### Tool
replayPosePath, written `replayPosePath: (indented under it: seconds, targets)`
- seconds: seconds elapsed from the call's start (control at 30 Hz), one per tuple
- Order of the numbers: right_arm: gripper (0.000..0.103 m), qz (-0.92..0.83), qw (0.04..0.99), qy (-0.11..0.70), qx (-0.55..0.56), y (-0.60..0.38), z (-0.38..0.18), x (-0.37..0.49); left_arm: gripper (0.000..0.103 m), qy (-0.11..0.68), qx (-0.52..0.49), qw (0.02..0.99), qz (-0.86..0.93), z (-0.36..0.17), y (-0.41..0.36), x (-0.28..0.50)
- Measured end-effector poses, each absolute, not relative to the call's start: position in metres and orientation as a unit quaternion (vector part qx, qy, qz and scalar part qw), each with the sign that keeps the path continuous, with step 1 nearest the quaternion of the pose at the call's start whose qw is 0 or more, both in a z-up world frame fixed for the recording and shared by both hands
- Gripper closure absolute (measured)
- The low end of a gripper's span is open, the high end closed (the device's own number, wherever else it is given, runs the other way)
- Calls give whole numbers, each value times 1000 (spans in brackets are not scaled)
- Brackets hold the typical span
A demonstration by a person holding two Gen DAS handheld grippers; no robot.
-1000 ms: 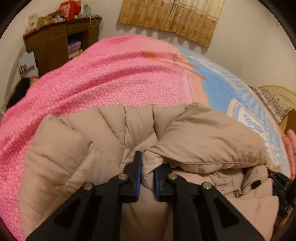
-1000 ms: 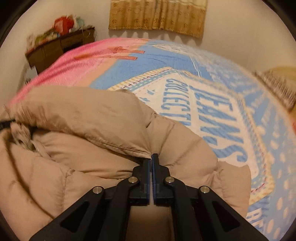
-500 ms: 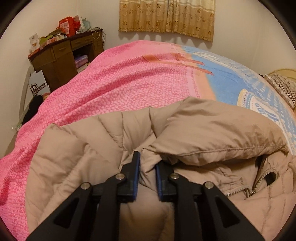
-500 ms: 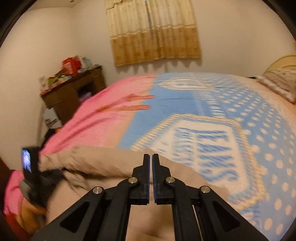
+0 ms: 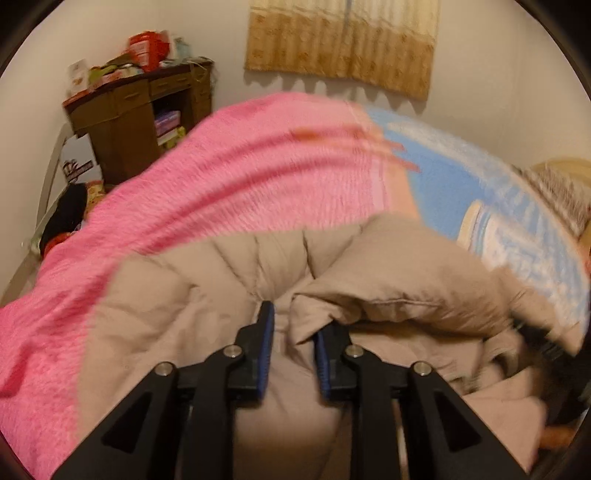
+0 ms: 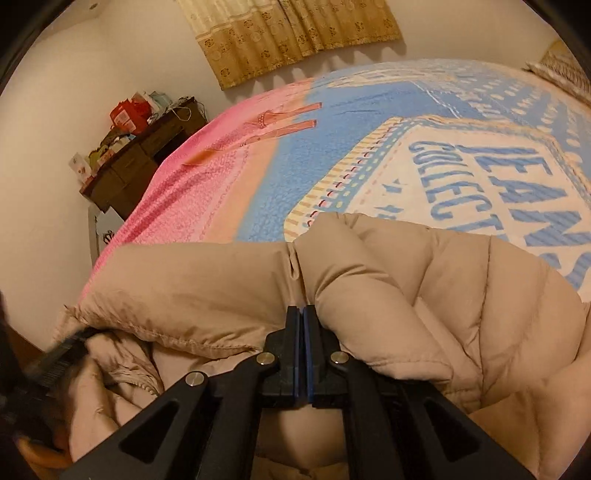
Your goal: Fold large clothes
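A beige puffer jacket (image 5: 192, 306) lies bunched on the near part of the bed; it also fills the lower right wrist view (image 6: 424, 291). My left gripper (image 5: 293, 325) holds its jaws a little apart around a fold of the jacket, with fabric between the blue pads. My right gripper (image 6: 303, 314) has its jaws pressed together, with the jacket bulging just ahead of the tips; whether fabric is pinched between them is hidden. The other gripper shows as a dark blur at the right edge of the left wrist view (image 5: 546, 343).
The bed carries a pink blanket (image 5: 229, 177) on the left and a blue "JEANS" print blanket (image 6: 461, 162) on the right. A brown wooden desk (image 5: 140, 122) with clutter stands against the far left wall. Curtains (image 6: 295, 33) hang on the back wall. A pillow (image 5: 557, 192) lies far right.
The left jaws have spread slightly around the fold. The right gripper has come back down onto the jacket after being lifted above it. Both views are blurred by motion.
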State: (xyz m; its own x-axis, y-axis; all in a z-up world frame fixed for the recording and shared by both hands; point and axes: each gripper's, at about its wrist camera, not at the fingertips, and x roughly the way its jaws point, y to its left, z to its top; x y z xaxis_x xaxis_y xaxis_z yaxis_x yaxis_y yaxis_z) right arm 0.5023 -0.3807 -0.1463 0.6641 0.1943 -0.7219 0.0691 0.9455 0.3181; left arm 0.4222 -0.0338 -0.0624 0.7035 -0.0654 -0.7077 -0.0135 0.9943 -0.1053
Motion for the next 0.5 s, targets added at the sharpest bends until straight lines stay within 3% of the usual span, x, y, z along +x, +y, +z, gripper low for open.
replayPosePath:
  seconds: [0.07, 0.23, 0.33, 0.4, 0.5]
  targets:
    - [101, 29, 900, 409, 148, -376, -145, 501, 65, 357, -45, 933, -10, -40, -40, 413]
    - [101, 17, 905, 409, 120, -372, -144, 503, 64, 319, 28, 947, -26, -4, -96, 411]
    - [101, 14, 906, 408, 112, -371, -144, 503, 60, 311, 1, 950, -32, 11, -109, 417]
    - [101, 13, 906, 408, 110, -370, -144, 503, 48, 292, -32, 956, -25, 23, -107, 415]
    - [101, 17, 907, 404, 117, -372, -144, 502, 43, 279, -32, 959, -39, 33, -122, 422]
